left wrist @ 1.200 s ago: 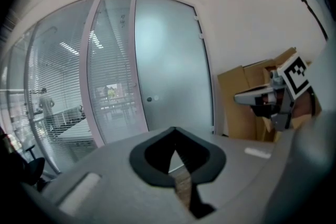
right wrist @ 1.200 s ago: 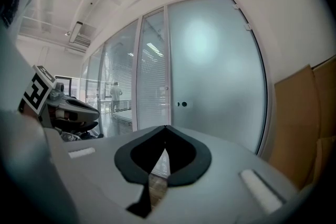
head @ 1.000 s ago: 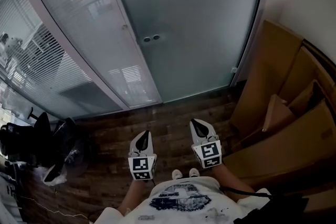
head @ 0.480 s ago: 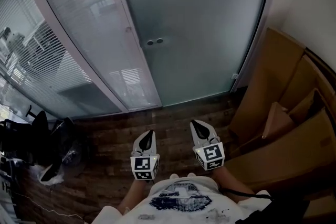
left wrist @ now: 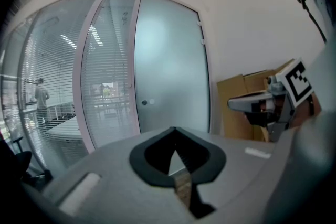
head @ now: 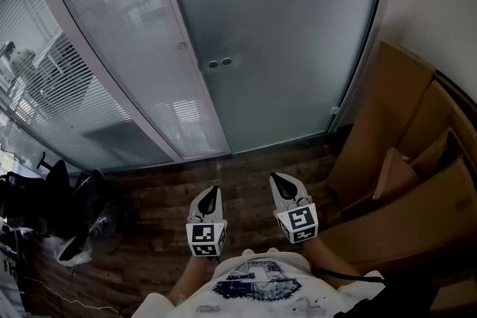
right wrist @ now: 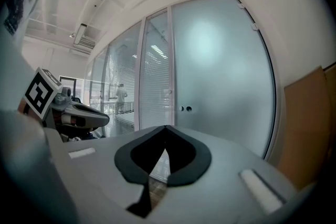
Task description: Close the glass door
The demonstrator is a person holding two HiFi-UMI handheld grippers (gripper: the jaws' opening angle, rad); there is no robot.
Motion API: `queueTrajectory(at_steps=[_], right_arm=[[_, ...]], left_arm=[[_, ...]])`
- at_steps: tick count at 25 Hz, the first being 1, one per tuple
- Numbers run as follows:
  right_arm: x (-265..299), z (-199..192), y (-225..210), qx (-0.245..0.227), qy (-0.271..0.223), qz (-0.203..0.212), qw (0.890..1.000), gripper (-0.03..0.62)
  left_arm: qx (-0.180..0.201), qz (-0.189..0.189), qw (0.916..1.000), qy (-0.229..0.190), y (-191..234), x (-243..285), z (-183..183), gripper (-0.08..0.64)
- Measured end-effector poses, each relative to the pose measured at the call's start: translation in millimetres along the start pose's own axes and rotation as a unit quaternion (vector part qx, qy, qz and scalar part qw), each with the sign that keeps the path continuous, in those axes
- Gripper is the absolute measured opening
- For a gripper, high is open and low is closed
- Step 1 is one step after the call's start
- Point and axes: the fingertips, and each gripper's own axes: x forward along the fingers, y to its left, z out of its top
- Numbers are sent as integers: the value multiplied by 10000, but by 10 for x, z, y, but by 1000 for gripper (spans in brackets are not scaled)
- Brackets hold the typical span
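The frosted glass door (head: 283, 33) fills the upper middle of the head view. Its left edge lies against the pale frame post (head: 182, 48), and two small round fittings (head: 218, 63) sit near that edge. Both grippers hang low by my body, well short of the door and touching nothing. My left gripper (head: 212, 192) points toward the door with its jaws shut and nothing in them. To its right my right gripper (head: 277, 179) is shut and empty too. The door (left wrist: 170, 65) stands ahead in the left gripper view, and the door (right wrist: 226, 71) also faces the right gripper.
Flattened cardboard boxes (head: 402, 160) lean along the right wall. A glazed partition with blinds (head: 104, 48) runs to the door's left, with a person (left wrist: 40, 94) behind it. A black chair and bags (head: 45, 205) stand at the lower left. Dark wooden floor (head: 246, 160) lies between me and the door.
The head view has tilted up slightly, so the door's fittings sit a little lower in the picture. Both grippers have stayed in place and shut.
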Motion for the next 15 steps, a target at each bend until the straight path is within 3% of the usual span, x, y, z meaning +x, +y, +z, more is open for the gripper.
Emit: queueTrajectory(at_steps=[15], right_arm=[[43, -28, 78, 5, -36, 101, 9999, 6]], left_arm=[[-39, 80, 9999, 103, 83, -11, -56, 3]])
